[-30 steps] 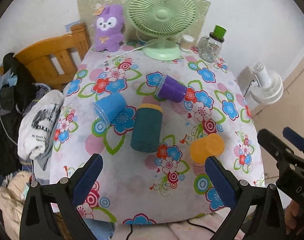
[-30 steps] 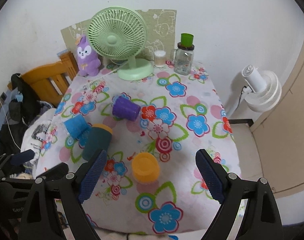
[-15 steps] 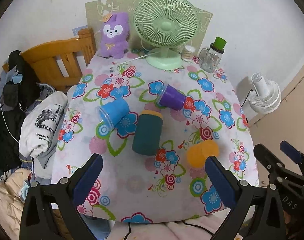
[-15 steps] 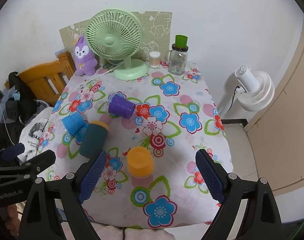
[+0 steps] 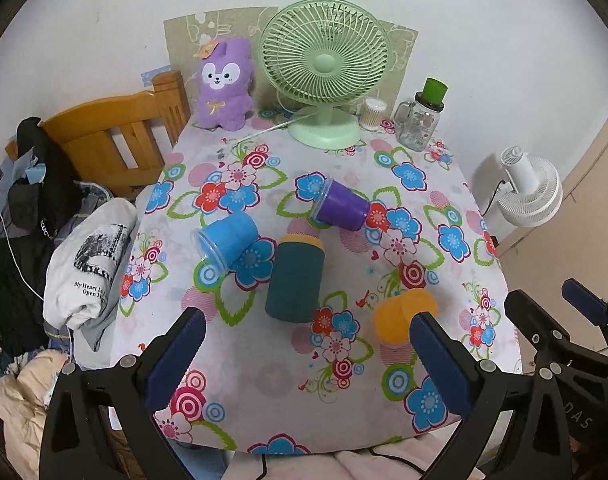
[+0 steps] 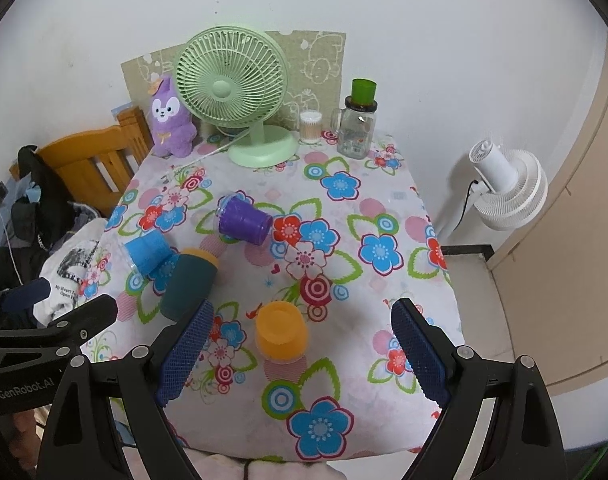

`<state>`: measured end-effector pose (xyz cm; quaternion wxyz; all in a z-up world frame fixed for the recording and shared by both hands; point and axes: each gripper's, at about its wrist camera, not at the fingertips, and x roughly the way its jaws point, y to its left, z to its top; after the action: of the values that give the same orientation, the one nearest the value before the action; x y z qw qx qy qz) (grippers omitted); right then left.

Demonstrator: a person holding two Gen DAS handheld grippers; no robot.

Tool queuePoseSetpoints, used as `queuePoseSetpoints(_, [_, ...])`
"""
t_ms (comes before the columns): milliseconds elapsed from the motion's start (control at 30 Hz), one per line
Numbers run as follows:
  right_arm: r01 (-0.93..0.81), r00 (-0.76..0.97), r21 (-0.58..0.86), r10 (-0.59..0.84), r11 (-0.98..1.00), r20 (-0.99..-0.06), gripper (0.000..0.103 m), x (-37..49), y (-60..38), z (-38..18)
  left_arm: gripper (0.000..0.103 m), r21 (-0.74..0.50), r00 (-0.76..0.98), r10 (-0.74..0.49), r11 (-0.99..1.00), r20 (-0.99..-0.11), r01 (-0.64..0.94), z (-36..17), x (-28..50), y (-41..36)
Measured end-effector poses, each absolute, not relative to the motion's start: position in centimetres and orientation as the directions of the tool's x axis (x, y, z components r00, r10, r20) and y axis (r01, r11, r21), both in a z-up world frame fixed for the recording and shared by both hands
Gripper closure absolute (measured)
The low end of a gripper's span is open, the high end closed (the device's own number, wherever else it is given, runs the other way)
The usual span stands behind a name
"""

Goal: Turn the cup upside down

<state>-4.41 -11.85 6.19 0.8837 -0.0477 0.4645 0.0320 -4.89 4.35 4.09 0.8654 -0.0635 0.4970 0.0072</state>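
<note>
Several cups sit on the flowered table (image 5: 263,380). A blue cup (image 5: 227,241) (image 6: 147,253), a purple cup (image 5: 342,207) (image 6: 244,221) and a dark teal cup (image 5: 295,278) (image 6: 189,282) with a yellow rim lie on their sides. An orange cup (image 5: 402,314) (image 6: 281,336) stands mouth down near the front. My left gripper (image 5: 304,364) is open and empty, high above the table's front edge. My right gripper (image 6: 304,356) is open and empty, high above the orange cup.
A green desk fan (image 5: 326,68), a purple plush toy (image 5: 223,84), a glass jar with a green lid (image 5: 422,120) and a small swab pot (image 5: 374,113) stand at the back. A wooden chair (image 5: 115,140) with clothes is left; a white fan (image 5: 528,188) is right.
Both grippers have pulled up and back from the table, so it looks smaller and farther. The cups have not moved.
</note>
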Motion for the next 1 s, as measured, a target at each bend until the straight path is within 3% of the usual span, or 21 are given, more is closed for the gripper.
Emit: queuePoseSetpoints(1000, [-0.084,0.559,-0.044,0.010,0.995,-0.829,0.011,-4.09,-11.98,5.79,0.000,-0.108,0.495,-0.063,0.992,-0.867,-0.064,3.78,-4.08,4.14])
